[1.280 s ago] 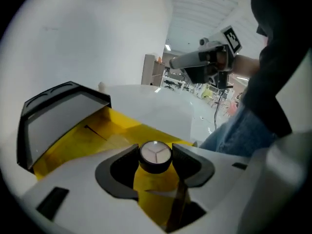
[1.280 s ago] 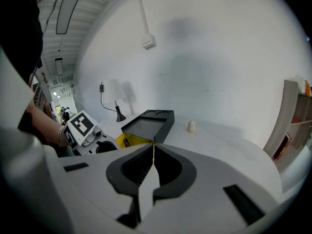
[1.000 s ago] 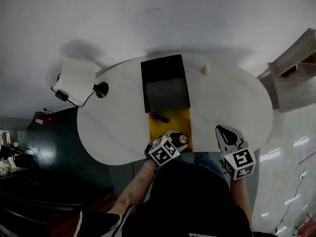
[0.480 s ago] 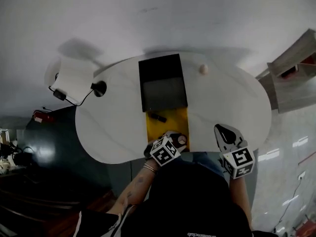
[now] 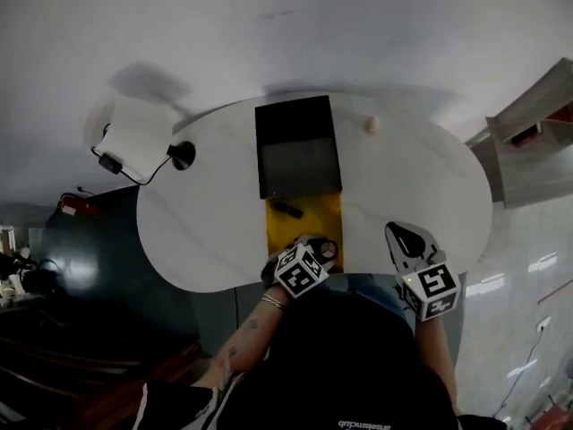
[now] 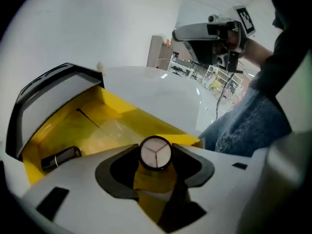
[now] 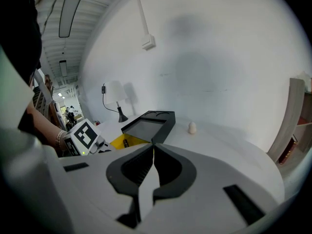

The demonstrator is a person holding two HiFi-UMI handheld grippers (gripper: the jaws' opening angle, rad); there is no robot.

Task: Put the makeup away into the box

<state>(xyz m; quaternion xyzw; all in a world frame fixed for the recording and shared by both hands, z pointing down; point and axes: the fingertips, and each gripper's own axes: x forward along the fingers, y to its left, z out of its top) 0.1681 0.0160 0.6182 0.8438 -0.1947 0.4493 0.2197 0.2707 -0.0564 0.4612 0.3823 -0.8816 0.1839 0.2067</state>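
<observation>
Now at the placing step: the left gripper (image 5: 320, 248) has its fingers pinching a white-capped jar (image 6: 155, 153) low over the near end of the yellow-lined box (image 6: 117, 106), frame centre, with a dark tube (image 6: 60, 158) lying inside. The right gripper (image 7: 153, 149), lower right in the head view, has its fingers pressed together on nothing. Next, as I judge it: lower the jar to the box floor, spread the fingers, then fetch the beige sponge (image 5: 372, 125) on the desk (image 5: 206, 222), upper right of the box.

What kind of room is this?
Probably a workshop or lab, not a home: a white oval table by a plain wall, a lamp, and long strip lights overhead.
</observation>
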